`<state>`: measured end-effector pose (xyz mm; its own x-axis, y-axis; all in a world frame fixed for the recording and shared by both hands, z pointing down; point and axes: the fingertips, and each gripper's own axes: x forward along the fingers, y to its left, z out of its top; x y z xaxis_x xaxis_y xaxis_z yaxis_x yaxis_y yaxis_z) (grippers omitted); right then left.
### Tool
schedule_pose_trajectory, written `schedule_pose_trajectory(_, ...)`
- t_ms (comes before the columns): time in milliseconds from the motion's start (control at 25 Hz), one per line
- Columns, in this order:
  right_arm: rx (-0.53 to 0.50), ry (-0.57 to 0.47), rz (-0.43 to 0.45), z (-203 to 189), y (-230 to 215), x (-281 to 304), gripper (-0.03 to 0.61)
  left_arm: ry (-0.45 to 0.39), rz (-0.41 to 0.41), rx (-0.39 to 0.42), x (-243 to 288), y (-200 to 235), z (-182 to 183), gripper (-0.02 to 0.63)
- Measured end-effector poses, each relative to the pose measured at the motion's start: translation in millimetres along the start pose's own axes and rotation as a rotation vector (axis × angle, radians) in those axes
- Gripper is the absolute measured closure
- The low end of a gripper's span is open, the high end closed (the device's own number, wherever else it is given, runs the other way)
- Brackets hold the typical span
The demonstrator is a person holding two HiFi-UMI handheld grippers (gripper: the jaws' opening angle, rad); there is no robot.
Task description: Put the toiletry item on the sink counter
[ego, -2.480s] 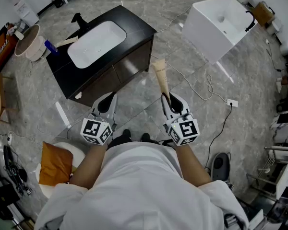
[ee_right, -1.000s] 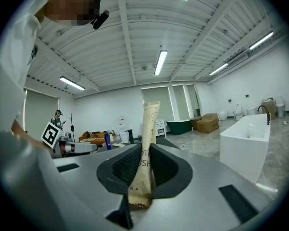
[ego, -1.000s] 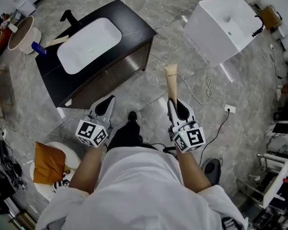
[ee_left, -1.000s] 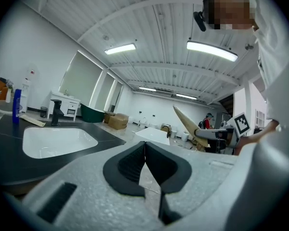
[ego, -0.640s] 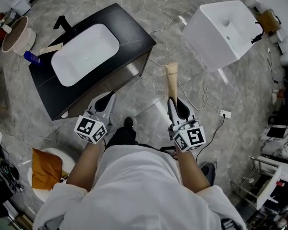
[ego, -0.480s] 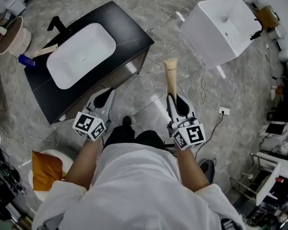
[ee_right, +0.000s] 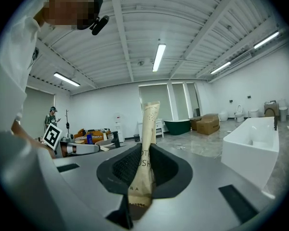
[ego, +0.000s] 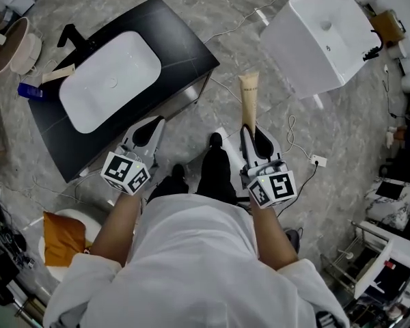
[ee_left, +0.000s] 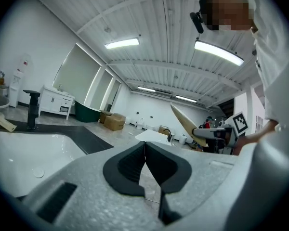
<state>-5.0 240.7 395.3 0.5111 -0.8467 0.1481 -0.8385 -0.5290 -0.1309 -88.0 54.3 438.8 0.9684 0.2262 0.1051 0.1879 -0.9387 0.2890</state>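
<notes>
A beige toiletry tube [ego: 249, 101] sticks forward out of my right gripper [ego: 250, 134], whose jaws are shut on its lower end; the tube [ee_right: 145, 143] stands upright between the dark pads in the right gripper view. The black sink counter [ego: 184, 39] with a white basin [ego: 109, 80] lies ahead to the left. My left gripper [ego: 145, 132] hovers just off the counter's near edge, shut with nothing in it [ee_left: 144, 165]. Another beige tube [ego: 57, 74] and a blue item [ego: 29, 91] lie on the counter's far left end.
A white freestanding basin [ego: 321, 33] stands ahead on the right, with cables [ego: 297, 139] trailing on the grey marble floor. A round beige bowl [ego: 12, 43] sits beyond the counter. An orange cushion on a white seat [ego: 61, 241] is at lower left.
I have walked closer to the counter: it now lies nearer to my left gripper. The right gripper still holds the tube, pointing forward.
</notes>
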Motion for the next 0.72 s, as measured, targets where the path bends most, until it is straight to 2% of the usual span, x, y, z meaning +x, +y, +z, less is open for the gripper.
schedule_pose_trajectory(400, -0.011, -0.018, 0.152, 28, -86, 85, 0.522, -0.013, 0.147, 0.018, 83, 29, 24, 0.597)
schedule_pose_trajectory(720, -0.012, -0.018, 0.284, 54, -147, 126, 0.522, -0.069, 0.290, 0.025, 130, 30, 58, 0.598)
